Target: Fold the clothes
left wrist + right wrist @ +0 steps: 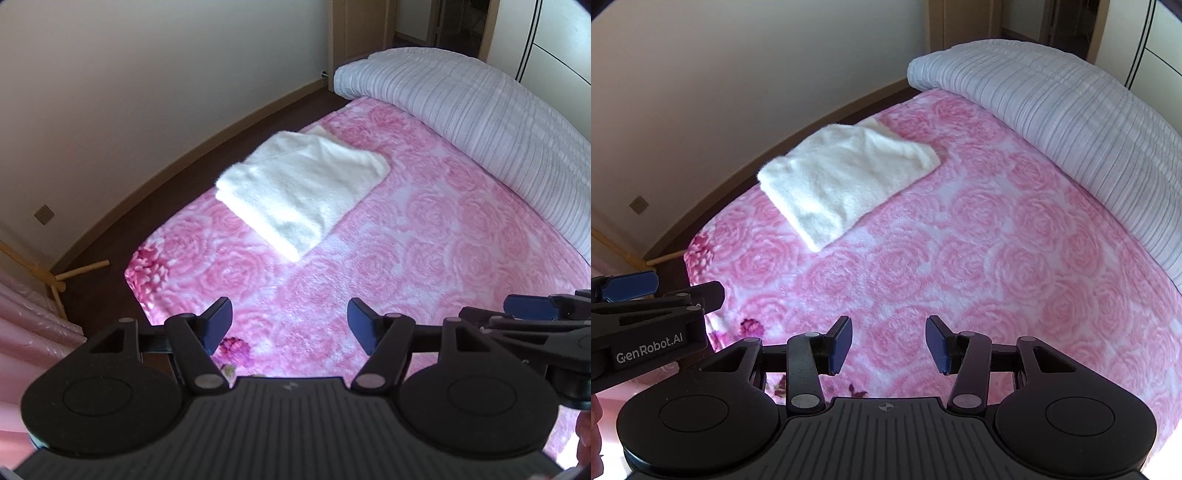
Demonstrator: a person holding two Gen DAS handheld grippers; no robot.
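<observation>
While the bed (424,236) fills both views under its pink rose-patterned blanket (960,258), a grey-white striped duvet (480,122) lies rolled along its far side. Near the bed's left edge, well apart from both tools, a white fluffy garment or towel (303,184) already lies as a flat, layered rectangle, its long fold facing the near corner; which kind of cloth it is I cannot tell. Lying so, it fits either a finished fold or a bundle waiting for one more halving, and the views do not settle which. No other clothes show. Both tools hover low over the near part of the blanket, side by side. The left tool (290,325) has its blue pads spread wide with nothing between them, and the right tool (888,343) is likewise spread and empty. Should another fold be wanted, pinching two matching corners and keeping the edges level would likely keep the layers from sliding.
</observation>
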